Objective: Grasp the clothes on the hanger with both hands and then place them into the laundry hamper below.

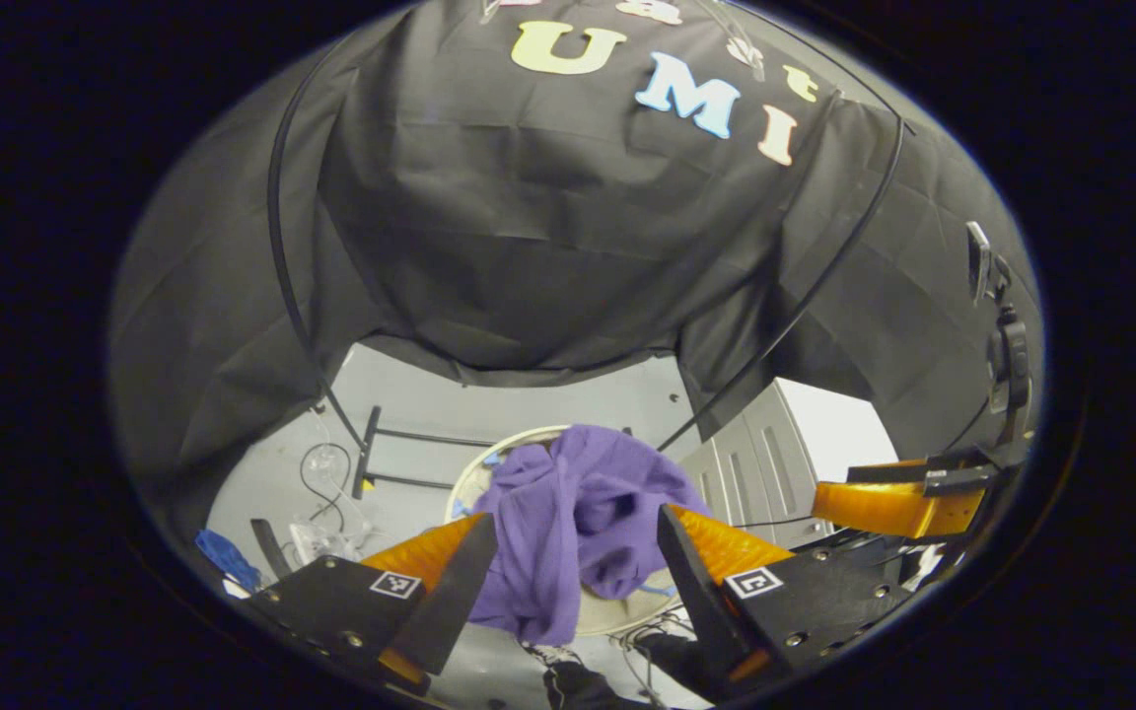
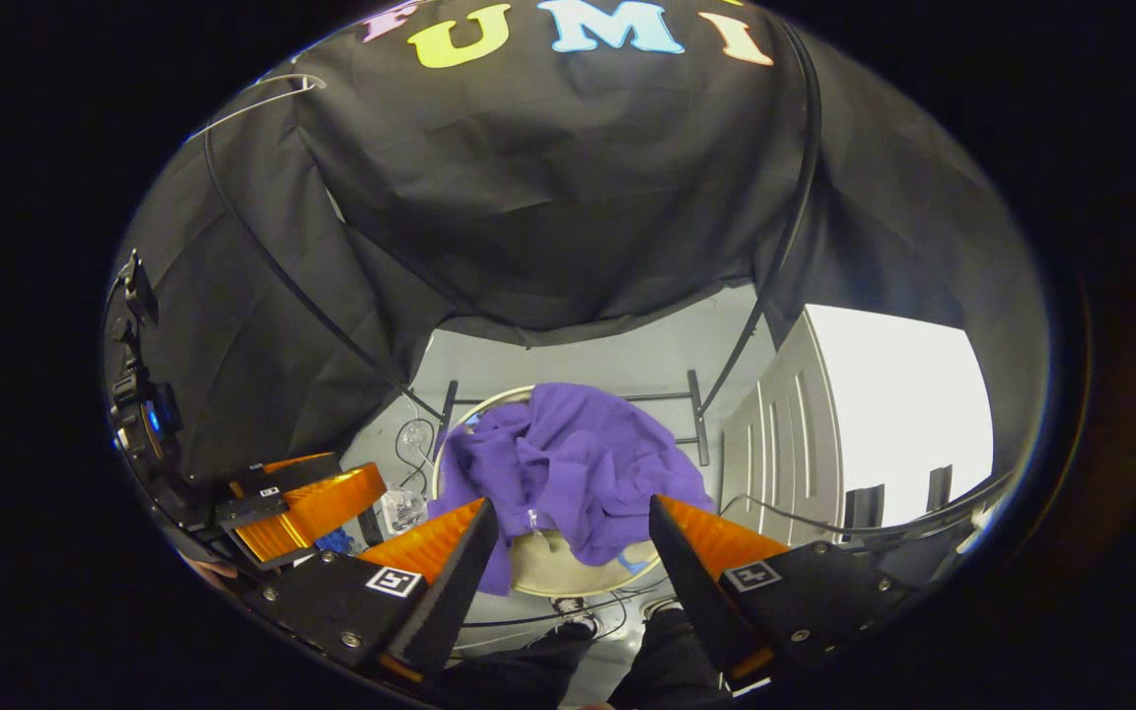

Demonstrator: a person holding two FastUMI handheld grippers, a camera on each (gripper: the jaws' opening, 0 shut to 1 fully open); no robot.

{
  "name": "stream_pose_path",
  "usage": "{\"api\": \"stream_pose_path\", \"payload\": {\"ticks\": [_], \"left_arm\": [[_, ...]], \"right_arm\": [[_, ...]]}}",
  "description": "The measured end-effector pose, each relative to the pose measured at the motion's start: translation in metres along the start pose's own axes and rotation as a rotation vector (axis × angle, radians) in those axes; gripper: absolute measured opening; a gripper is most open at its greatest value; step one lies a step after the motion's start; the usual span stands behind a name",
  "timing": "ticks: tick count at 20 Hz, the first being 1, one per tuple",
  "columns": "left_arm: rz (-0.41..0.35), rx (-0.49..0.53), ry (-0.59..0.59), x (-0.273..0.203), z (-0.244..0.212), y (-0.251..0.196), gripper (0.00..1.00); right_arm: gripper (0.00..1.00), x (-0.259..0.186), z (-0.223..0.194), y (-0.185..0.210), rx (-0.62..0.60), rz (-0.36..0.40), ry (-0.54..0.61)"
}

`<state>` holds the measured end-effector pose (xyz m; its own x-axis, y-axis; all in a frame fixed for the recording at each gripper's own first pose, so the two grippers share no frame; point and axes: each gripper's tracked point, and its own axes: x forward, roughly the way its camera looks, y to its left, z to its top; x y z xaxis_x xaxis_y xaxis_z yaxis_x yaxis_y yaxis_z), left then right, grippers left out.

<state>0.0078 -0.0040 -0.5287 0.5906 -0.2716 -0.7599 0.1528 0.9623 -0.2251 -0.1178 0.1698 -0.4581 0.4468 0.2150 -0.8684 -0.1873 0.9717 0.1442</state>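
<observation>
A purple garment (image 1: 578, 513) (image 2: 573, 459) lies crumpled in and over the round cream laundry hamper (image 1: 464, 478) (image 2: 548, 567) on the floor below; part of it hangs over the near rim. My left gripper (image 1: 576, 515) hovers above it, open, with the cloth showing in the wide gap between the fingers and apart from them. My right gripper (image 2: 572, 503) is likewise open above the garment. Each gripper also shows off to the side in the other's view (image 1: 888, 503) (image 2: 307, 503). A bare clear hanger (image 2: 252, 99) (image 1: 731, 35) hangs high up.
Black rack tubes (image 1: 282, 247) (image 2: 785, 247) curve up on both sides of the hamper, with foot bars (image 1: 368, 454) (image 2: 698, 419) on the grey floor. A grey panelled cabinet (image 1: 750, 468) (image 2: 780, 434) stands to the right. Cables (image 1: 321, 473) lie at the left. A person's dark legs (image 2: 548, 671) are below.
</observation>
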Motion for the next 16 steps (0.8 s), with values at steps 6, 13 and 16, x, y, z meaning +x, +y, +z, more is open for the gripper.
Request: {"api": "stream_pose_path", "payload": {"ticks": [6,13,16], "left_arm": [[0.032,0.031,-0.1,-0.062,0.032,0.0,0.95],[0.055,0.06,-0.273,-0.156,0.094,-0.011,0.95],[0.058,0.059,-0.381,-0.204,0.138,-0.025,0.99]], "right_arm": [[0.95,-0.048,0.028,-0.013,-0.018,-0.026,-0.125],[0.95,-0.129,0.091,-0.028,-0.044,-0.059,-0.352],[0.95,-0.176,0.129,-0.033,-0.058,-0.082,-0.487]]}}
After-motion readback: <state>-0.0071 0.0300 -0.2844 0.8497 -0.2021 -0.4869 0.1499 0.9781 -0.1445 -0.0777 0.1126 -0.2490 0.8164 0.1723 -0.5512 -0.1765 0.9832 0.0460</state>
